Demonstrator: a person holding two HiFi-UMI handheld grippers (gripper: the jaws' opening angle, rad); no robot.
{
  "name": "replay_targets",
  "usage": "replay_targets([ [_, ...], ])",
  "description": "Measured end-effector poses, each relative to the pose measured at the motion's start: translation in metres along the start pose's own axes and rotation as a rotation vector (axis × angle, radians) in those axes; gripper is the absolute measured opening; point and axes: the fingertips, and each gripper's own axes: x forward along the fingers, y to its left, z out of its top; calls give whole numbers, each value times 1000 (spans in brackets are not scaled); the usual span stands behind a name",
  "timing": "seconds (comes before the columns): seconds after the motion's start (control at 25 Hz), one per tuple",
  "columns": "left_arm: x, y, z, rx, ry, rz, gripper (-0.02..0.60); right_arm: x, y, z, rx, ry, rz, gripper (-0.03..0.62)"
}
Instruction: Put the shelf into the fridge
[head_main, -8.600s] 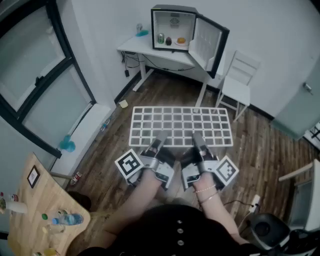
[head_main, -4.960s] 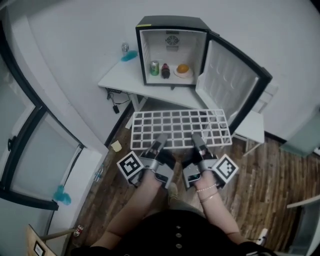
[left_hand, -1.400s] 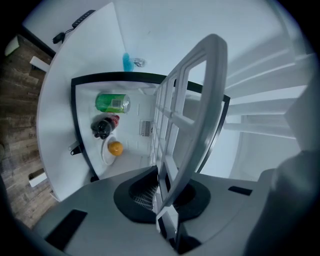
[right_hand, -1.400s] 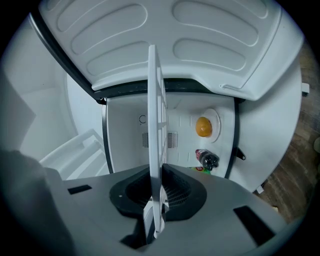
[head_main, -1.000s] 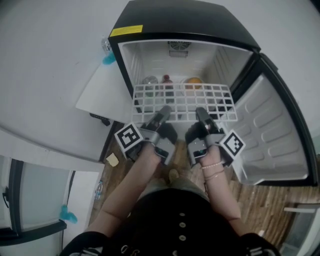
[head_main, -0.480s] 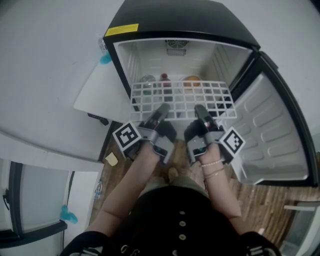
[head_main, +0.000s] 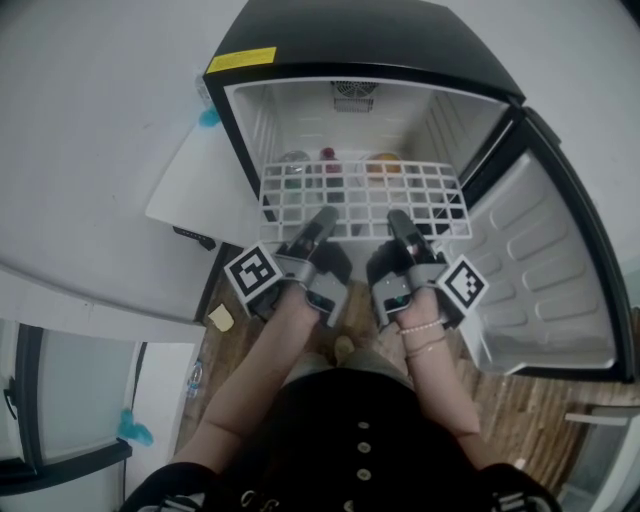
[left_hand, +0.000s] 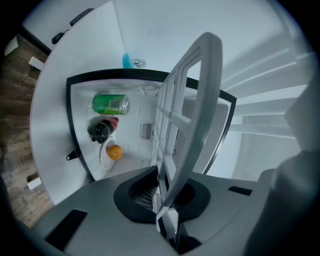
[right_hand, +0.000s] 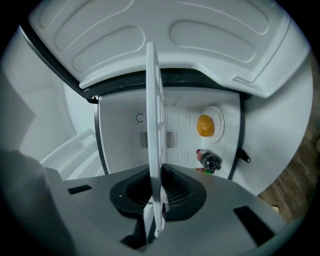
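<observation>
Shelf (head_main: 362, 198) sits level at the open fridge's (head_main: 300, 120) mouth, its near edge pinched by the jaws of the left gripper (head_main: 325, 216) and right gripper (head_main: 398, 219).

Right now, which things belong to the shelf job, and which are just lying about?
Job: wire shelf, at the fridge's mouth; open fridge; left tongs and right tongs, both shut on the shelf's near edge.
Lying about: green can, dark bottle, orange on a plate, all on the fridge floor.
</observation>
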Motion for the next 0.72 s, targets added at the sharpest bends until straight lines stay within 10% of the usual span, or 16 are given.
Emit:
replay_targets([
  [0.72, 33, 8, 26, -1, -28, 2, 34, 40, -7, 15, 7, 0, -6, 35],
])
